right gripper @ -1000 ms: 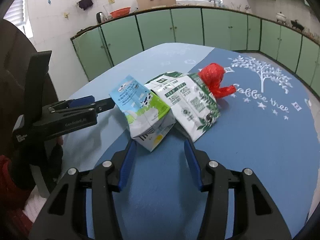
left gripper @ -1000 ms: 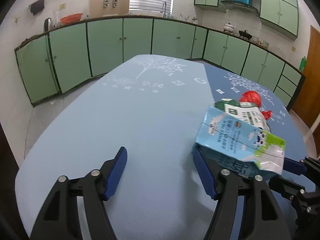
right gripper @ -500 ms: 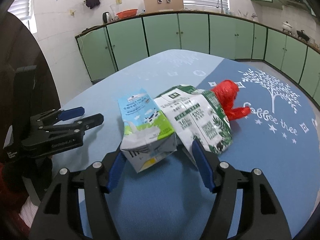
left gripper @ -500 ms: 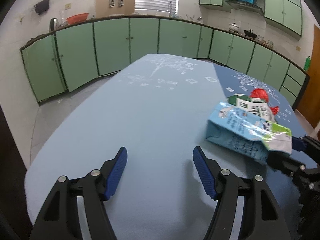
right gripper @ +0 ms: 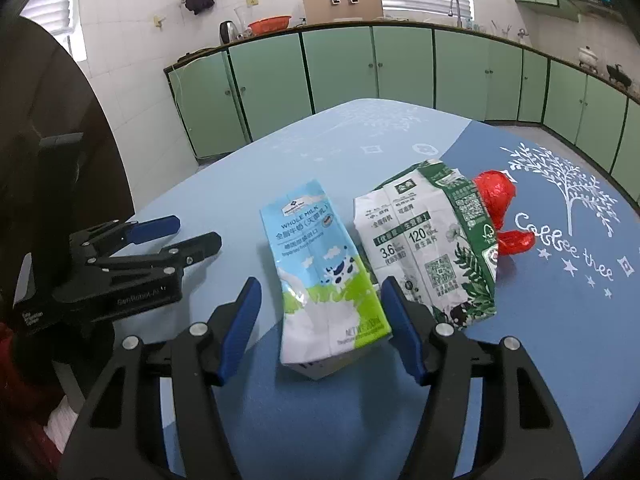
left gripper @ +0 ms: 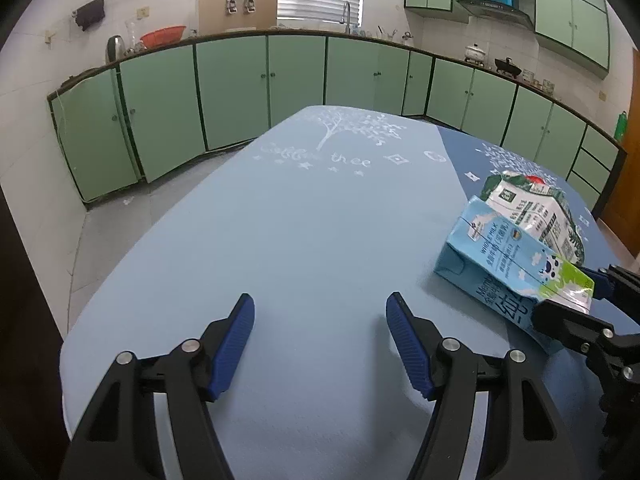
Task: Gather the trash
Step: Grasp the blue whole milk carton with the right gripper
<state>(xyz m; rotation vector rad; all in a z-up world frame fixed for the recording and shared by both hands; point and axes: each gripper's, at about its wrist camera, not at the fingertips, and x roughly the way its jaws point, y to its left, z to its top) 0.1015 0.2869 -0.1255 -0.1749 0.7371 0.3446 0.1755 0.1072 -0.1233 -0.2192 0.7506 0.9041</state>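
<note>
A light-blue whole-milk carton (right gripper: 320, 264) lies flat on the blue table, with a green-and-white milk carton (right gripper: 436, 240) beside it on the right and a crumpled red wrapper (right gripper: 498, 208) behind that. My right gripper (right gripper: 320, 320) is open, its jaws on either side of the blue carton's near end, not gripping it. My left gripper (left gripper: 320, 344) is open and empty over bare tablecloth, left of the cartons; it also shows in the right wrist view (right gripper: 176, 232). In the left wrist view the blue carton (left gripper: 504, 264) lies at the right with the right gripper (left gripper: 580, 304) at its end.
The round table (left gripper: 300, 220) has a light-blue and dark-blue cloth with white tree prints. Green kitchen cabinets (left gripper: 240, 88) run along the far walls. A dark chair back (right gripper: 60, 160) stands at the left near the table edge.
The blue carton went from held raised to lying flat on the table. My right gripper has opened around it. My left gripper has drawn back to the left, away from the cartons.
</note>
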